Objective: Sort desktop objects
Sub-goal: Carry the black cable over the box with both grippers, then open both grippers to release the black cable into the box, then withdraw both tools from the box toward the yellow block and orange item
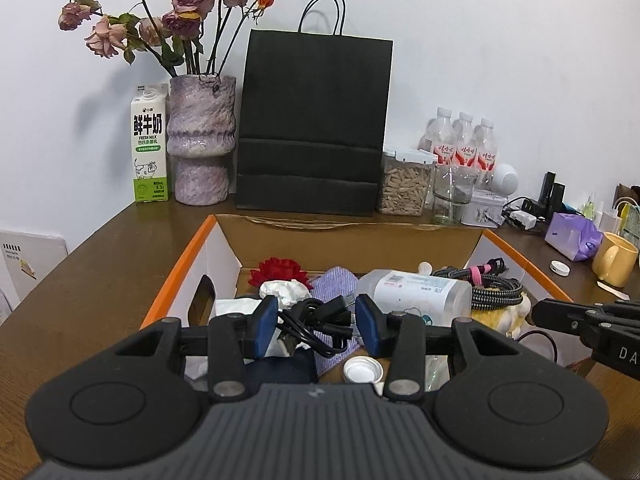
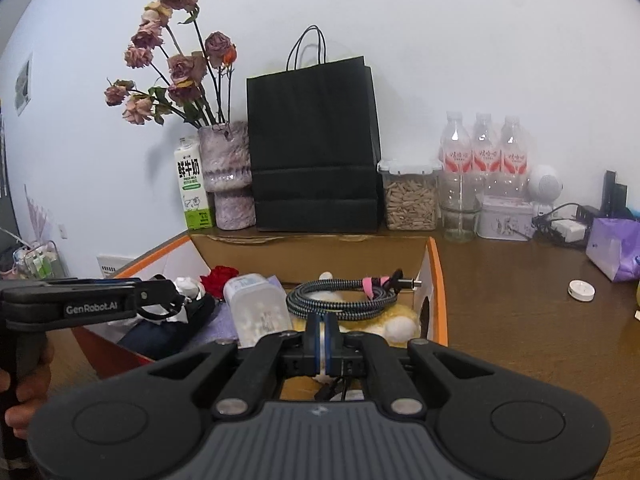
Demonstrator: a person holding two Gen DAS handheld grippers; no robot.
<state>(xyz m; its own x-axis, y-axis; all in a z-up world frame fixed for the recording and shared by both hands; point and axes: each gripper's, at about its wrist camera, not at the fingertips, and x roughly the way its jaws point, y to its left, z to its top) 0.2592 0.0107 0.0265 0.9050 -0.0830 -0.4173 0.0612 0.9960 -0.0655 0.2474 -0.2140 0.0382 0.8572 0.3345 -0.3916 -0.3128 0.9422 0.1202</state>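
An orange-edged cardboard box (image 1: 188, 256) on the brown desk holds clutter: a black USB cable (image 1: 320, 320), a clear plastic bottle (image 1: 420, 292), a braided cable coil (image 1: 496, 288), a red fabric flower (image 1: 280, 272), a white cap (image 1: 362, 370) and a yellow plush toy (image 2: 392, 320). My left gripper (image 1: 316, 328) is open, its blue pads either side of the black cable, just above it. My right gripper (image 2: 321, 340) is shut with nothing visible between its pads, above the plush toy by the braided coil (image 2: 344, 296).
Along the wall stand a milk carton (image 1: 149, 148), a vase of dried roses (image 1: 200, 140), a black paper bag (image 1: 312, 128), a jar of seeds (image 1: 404, 184), water bottles (image 1: 464, 144) and a glass (image 1: 452, 196). A yellow mug (image 1: 614, 258) and purple pack (image 1: 572, 236) sit right.
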